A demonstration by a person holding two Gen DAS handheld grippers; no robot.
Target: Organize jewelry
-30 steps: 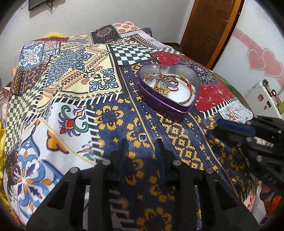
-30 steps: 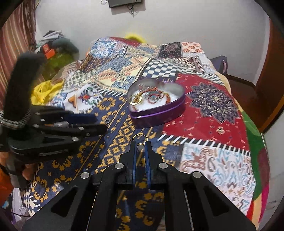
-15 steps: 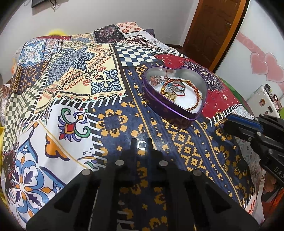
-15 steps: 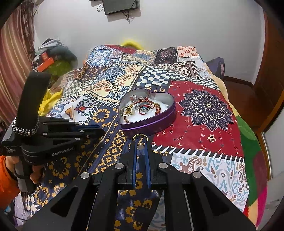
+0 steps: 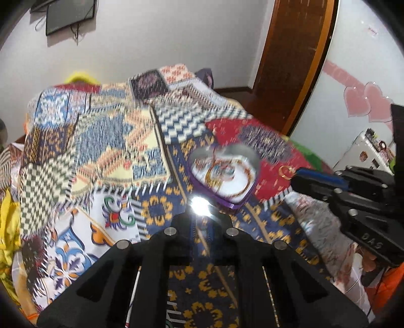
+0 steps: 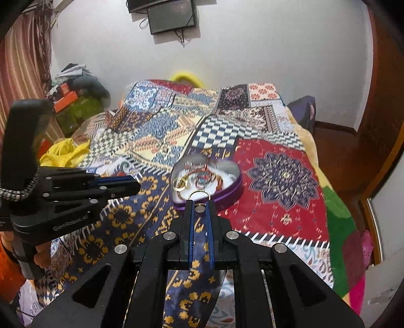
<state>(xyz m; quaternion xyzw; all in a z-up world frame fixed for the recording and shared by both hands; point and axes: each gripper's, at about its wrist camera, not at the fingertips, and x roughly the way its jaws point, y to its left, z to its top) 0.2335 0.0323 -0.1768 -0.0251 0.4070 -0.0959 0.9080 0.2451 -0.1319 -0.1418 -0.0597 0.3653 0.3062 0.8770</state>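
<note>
Pinching a gold ring [image 6: 199, 195] at its tips, the right gripper [image 6: 199, 208] had its blue-lined fingers [image 6: 190, 217] drawn close, with only a narrow gap between them; the ring's loop stood up past the fingertips, and a second small gold piece sat in the gap just below it. From the left wrist view the same ring [image 5: 286, 172] showed at the end of the right gripper's fingers, in the air beside the right lobe of the box.

Nearest the left camera, the left gripper [image 5: 200, 209] held its fingers close together around a small bright object [image 5: 199, 201] that glared white; blur and glare hid what the object was.

Just beyond both sets of tips sat the purple heart-shaped box [image 6: 233, 195] on the patchwork bedspread [image 6: 282, 176], open and holding a tangle of red and gold bracelets [image 6: 202, 178] and a wide gold band [image 6: 179, 183] on its white lining. In the right wrist view the held ring overlapped the box's near rim. The left gripper [image 6: 121, 186] hung left of the box, well apart from it.

Farther back, the bedspread ran to a white wall [image 6: 252, 50] bearing a dark screen [image 6: 171, 16].
</note>
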